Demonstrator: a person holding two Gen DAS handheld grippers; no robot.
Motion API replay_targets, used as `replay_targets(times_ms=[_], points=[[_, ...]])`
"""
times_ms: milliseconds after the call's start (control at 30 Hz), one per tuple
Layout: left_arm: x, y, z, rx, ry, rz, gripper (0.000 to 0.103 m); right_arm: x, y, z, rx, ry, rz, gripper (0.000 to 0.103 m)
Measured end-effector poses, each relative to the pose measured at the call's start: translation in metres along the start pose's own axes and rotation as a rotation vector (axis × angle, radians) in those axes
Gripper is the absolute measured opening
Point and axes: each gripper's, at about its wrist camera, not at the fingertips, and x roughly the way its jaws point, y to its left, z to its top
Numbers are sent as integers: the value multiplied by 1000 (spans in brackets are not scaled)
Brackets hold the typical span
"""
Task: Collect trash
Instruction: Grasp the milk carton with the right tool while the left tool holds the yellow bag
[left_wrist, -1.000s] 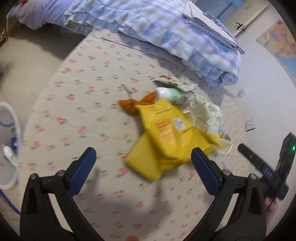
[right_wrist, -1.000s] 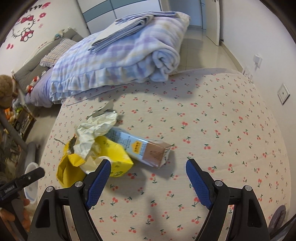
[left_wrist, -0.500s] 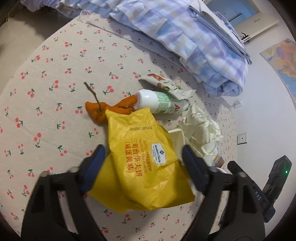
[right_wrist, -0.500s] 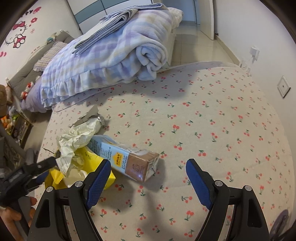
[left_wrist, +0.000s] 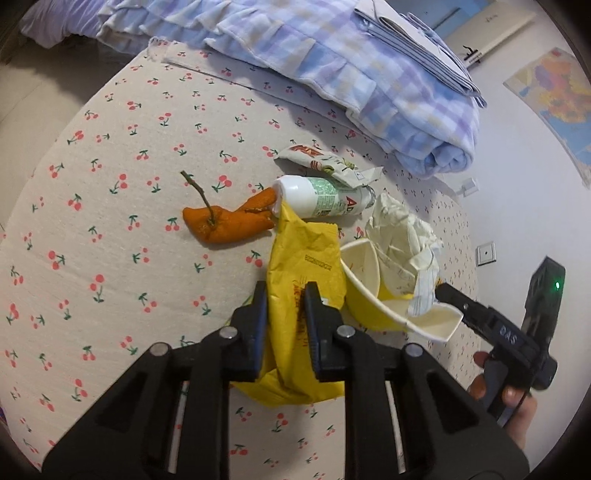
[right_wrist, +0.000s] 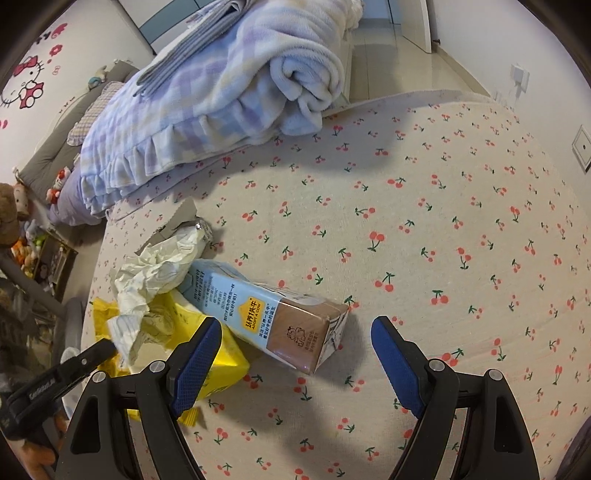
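Trash lies in a heap on the cherry-print bed sheet (left_wrist: 110, 229). My left gripper (left_wrist: 285, 297) is closing, its pads pinching the crumpled yellow bag (left_wrist: 306, 258). Around the bag lie an orange peel (left_wrist: 225, 223), a white bottle (left_wrist: 321, 195), a torn wrapper (left_wrist: 325, 162), a yellow paper cup (left_wrist: 364, 280) and crumpled white paper (left_wrist: 402, 236). In the right wrist view my right gripper (right_wrist: 295, 347) is open just above the near, brown end of a blue and brown milk carton (right_wrist: 266, 310) lying on its side. The yellow bag (right_wrist: 162, 325) and paper (right_wrist: 155, 273) lie left of it.
A folded checked blanket (right_wrist: 221, 96) lies across the far side of the bed, with folded papers on top. Bare sheet (right_wrist: 461, 240) spreads to the right of the carton. The wall (left_wrist: 517, 184) with a socket runs along the bed's right side.
My left gripper came down over the yellow bag and closed on it, bunching it up. My right gripper sank closer to the milk carton, still open.
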Motion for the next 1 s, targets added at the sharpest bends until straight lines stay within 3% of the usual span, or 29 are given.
replay_targets(times_ms=[167, 200, 233, 333, 400, 500, 567, 633, 667, 1000], points=[[-6, -2, -2, 31, -19, -2, 15, 12, -4, -1, 36, 37, 20, 84], [-8, -3, -2, 38, -25, -3, 15, 13, -6, -2, 42, 43, 24, 78], [-11, -3, -3, 44, -32, -6, 15, 15, -7, -2, 46, 49, 35, 61], [-18, -5, -4, 57, -46, -5, 14, 20, -7, -3, 37, 79, 61, 24], [-23, -4, -5, 61, -55, -3, 14, 16, -6, -3, 26, 73, 63, 18], [-32, 0, -5, 51, -71, -3, 14, 3, -2, -4, -8, 44, 54, 18], [-40, 3, -5, 44, -86, -3, 13, -7, 0, -4, -37, 9, 22, 28], [-48, 6, -5, 44, -103, 2, 13, -14, 0, -2, -62, -24, -13, 68], [-52, 7, -5, 46, -110, 6, 13, -17, -2, -2, -68, -43, -21, 74], [-69, 28, -9, 36, -123, 43, 13, 10, 17, 13, -167, -46, -48, 75]])
